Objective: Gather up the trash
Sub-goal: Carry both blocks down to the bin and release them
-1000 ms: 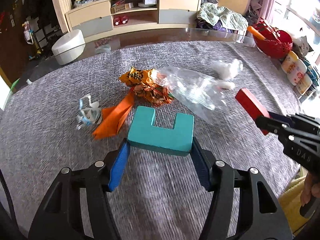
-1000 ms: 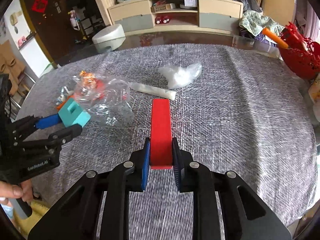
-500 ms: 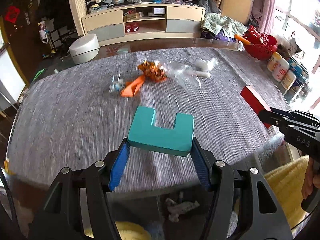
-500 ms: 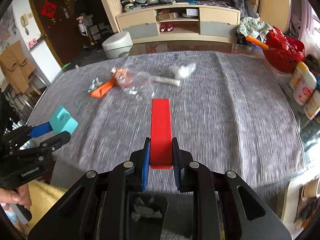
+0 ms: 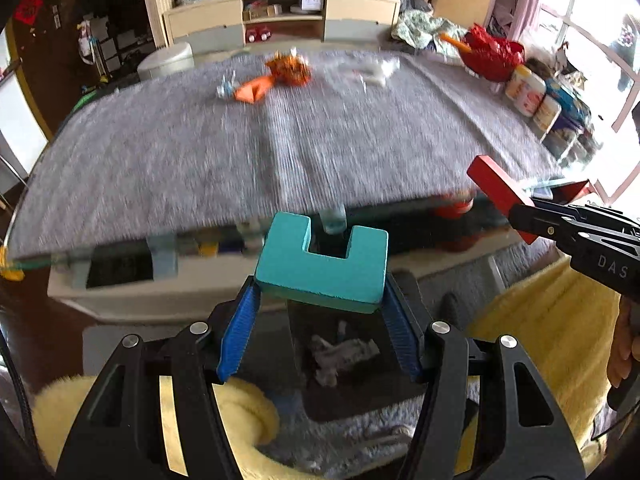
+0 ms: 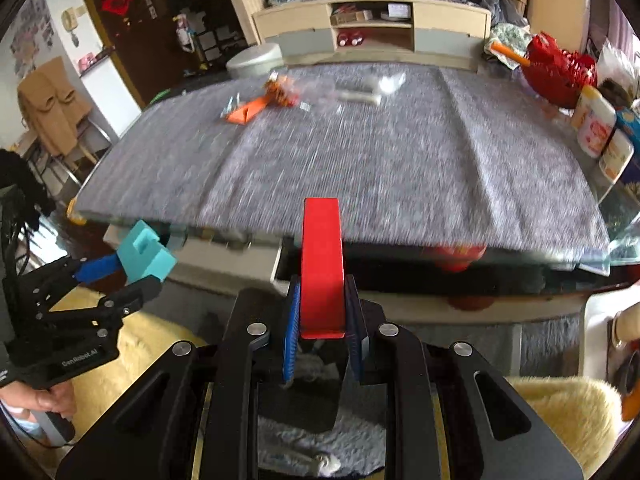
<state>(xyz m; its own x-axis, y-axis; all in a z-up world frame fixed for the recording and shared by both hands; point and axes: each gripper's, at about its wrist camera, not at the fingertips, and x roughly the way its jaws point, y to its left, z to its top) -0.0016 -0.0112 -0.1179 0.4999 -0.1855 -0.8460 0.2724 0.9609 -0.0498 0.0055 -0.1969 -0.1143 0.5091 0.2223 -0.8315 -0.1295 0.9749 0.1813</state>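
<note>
Table cloth (image 5: pixel 200 160): grey woven fabric, rough, matt. Teal block (image 5: pixel 320 268): matt, painted-looking. Red block (image 6: pixel 322 264): smooth, slight sheen. Gripper pads (image 5: pixel 240 328): blue ribbed, rubbery. Cushion (image 6: pixel 560 412): yellow, fluffy.

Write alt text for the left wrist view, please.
The left claw grips a teal U-shaped block above a dark bin holding crumpled paper. Beyond lies a grey-clothed table with orange wrappers; the right claw holds a red block.
</note>
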